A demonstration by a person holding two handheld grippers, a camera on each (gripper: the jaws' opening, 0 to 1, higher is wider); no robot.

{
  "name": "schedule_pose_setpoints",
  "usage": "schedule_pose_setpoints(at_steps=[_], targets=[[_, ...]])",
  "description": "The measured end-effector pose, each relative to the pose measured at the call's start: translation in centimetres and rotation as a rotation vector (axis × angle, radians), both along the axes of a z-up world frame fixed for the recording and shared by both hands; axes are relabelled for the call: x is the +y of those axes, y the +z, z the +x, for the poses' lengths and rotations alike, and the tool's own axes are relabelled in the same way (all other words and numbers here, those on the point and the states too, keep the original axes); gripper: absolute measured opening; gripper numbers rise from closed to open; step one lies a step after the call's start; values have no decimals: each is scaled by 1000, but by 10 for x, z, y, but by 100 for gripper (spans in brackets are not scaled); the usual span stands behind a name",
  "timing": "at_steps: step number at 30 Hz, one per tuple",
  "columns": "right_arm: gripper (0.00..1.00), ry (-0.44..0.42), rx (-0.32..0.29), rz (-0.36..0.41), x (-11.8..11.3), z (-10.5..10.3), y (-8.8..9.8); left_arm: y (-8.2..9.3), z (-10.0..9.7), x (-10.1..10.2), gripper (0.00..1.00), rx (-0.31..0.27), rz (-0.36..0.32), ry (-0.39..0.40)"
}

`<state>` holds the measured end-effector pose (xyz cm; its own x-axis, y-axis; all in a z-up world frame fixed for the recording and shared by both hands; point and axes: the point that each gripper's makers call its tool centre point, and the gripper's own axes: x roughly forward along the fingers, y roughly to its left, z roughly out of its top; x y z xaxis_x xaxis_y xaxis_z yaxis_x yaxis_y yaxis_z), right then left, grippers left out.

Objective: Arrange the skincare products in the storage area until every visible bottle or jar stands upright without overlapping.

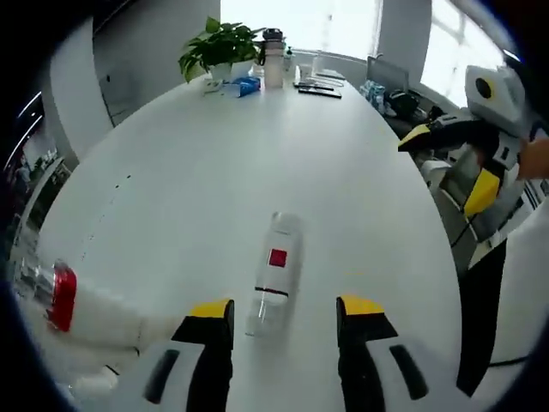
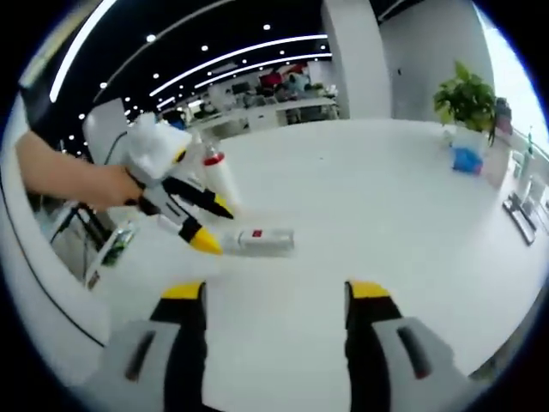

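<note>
At the far left of the left gripper view, a white bottle with a red cap lies on its side on the white tabletop. Next, a clear bottle with a red label lies flat between the spread, empty jaws of the left tool. To do this well, the person should close squarely on its body (not the slippery end), then tip it upright. The right tool hangs released, well back.
</note>
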<state>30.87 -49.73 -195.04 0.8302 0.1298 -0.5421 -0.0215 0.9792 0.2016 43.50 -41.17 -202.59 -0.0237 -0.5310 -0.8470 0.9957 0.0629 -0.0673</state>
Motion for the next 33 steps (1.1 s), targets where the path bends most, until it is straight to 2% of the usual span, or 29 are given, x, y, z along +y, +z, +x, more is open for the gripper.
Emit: schedule_pose_setpoints(at_steps=[2, 5, 10, 13, 20, 21, 24, 26, 28, 30, 33], targets=[[63, -5, -6, 3, -2, -3, 3, -5, 1, -5, 45, -3, 15, -16], [63, -1, -17, -6, -6, -5, 5, -17, 6, -7, 42, -41, 70, -66], [63, -1, -33, -18, -16, -7, 5, -25, 6, -13, 25, -47, 74, -97], [62, 18, -44, -23, -17, -8, 6, -31, 4, -16, 21, -43, 85, -107], [62, 57, -62, -39, -19, -11, 7, -30, -8, -17, 19, -41, 76, -125], [61, 62, -67, -40, -20, -12, 7, -29, -11, -15, 19, -64, 89, -153], [61, 73, -73, -31, -20, -11, 6, -24, -23, -14, 19, -65, 98, -193], [61, 87, -80, -31, -18, -10, 6, -19, -28, -13, 18, -101, 115, -249], [61, 120, -85, -18, -15, -6, 6, -11, -37, -15, 18, -110, 104, -277], [61, 197, -79, -7, -4, -1, 6, -1, -45, -16, 18, -132, 100, -321], [61, 294, -46, -39, 8, 2, 1, 13, -57, -19, 18, -160, 89, -415]])
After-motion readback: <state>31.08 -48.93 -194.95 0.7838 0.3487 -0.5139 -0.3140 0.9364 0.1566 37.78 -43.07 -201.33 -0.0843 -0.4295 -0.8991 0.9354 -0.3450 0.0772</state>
